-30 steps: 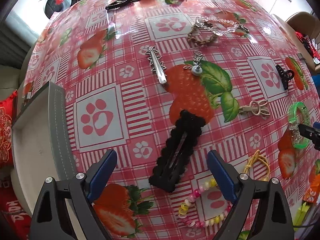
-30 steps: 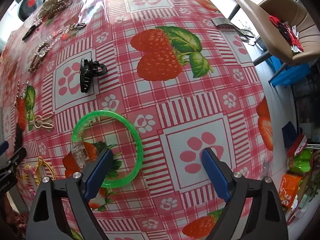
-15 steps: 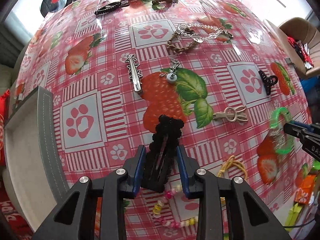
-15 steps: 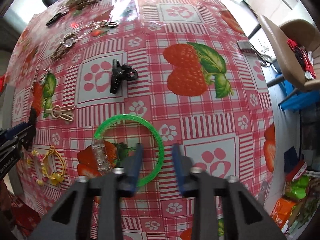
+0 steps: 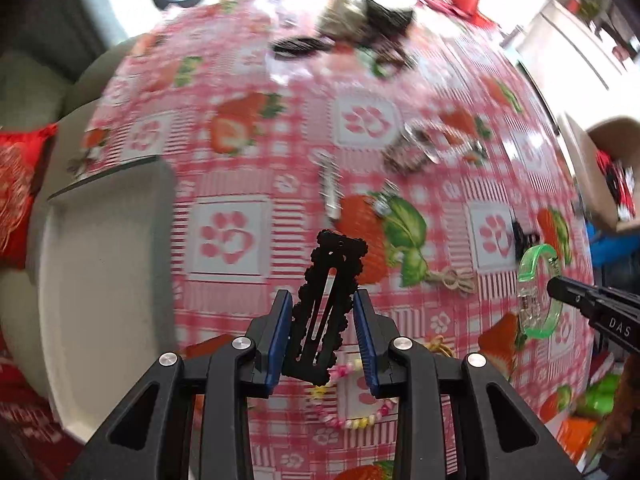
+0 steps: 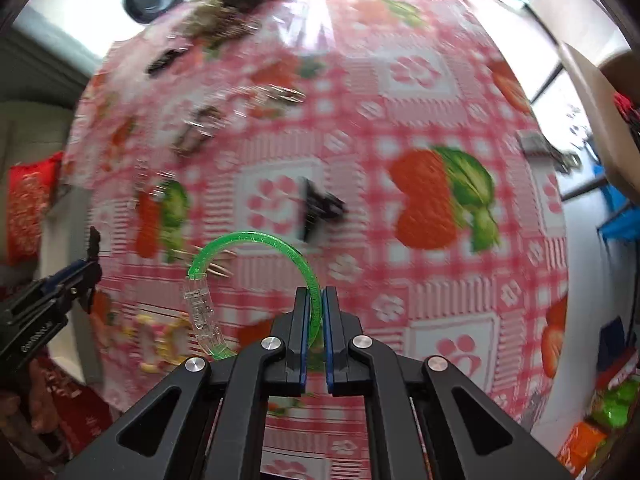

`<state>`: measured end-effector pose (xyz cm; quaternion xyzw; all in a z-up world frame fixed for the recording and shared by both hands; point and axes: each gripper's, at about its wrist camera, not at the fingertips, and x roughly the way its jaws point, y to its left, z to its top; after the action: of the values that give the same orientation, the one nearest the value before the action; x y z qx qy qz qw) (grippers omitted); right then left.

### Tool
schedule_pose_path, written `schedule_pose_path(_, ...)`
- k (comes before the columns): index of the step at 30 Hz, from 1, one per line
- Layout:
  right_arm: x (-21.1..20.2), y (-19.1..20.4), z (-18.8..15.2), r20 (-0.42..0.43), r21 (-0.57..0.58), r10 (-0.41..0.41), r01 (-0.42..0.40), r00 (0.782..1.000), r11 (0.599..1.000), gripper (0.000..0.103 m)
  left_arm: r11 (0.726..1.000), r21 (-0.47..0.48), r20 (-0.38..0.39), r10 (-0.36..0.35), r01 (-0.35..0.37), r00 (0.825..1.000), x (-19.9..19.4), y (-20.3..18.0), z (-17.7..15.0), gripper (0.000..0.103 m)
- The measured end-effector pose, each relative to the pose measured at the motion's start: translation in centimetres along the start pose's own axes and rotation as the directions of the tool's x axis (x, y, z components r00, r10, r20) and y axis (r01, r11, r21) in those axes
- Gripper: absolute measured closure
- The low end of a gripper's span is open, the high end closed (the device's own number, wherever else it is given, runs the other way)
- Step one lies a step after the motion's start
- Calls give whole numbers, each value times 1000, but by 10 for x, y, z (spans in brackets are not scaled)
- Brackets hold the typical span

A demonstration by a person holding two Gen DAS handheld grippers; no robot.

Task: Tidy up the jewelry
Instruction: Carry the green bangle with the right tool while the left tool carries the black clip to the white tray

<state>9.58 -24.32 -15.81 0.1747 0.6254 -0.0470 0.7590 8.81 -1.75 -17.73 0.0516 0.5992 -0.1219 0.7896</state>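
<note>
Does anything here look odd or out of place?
Nothing looks damaged or spilled. The left hand-held gripper grips a black hair clip; the right hand-held gripper pinches a green bangle. Other jewelry lies scattered, blurred.

Motion blur smears the far jewelry pile (image 5: 360, 16) in both my wrist views, so I can't tell its pieces apart. My left fingers (image 5: 280, 332) cover the black clip's (image 5: 330, 300) lower sides, and the bead bracelet (image 5: 352, 420) runs partly behind them. The green bangle's (image 6: 256, 240) near arc disappears between my right fingers (image 6: 300, 332).

"DAS" on right tongs (image 5: 560, 292)
</note>
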Motion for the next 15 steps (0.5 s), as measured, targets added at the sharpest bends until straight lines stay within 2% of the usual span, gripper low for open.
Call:
schedule_pose_path(3,-6,34,20,5,-49,41,-40,999,998,96,997,-72,22,23,-21,999,-12,32,-3,65)
schedule_pose_path(7,-5,90,40,11,-104,107,-105,994,989,96,992,-117,43,52,-46,998,-20,74,-11,65)
schedule_pose_path(12,12,161,32,19,-177,165,-159,986,971,96,984,-156,45,96,-88,994,-25,135,-15,65)
schedule_pose_path(15,16,172,3,6,-212,199,-193,980,958,96,974,-197,35,123,-114,992,-22,178,-17,65)
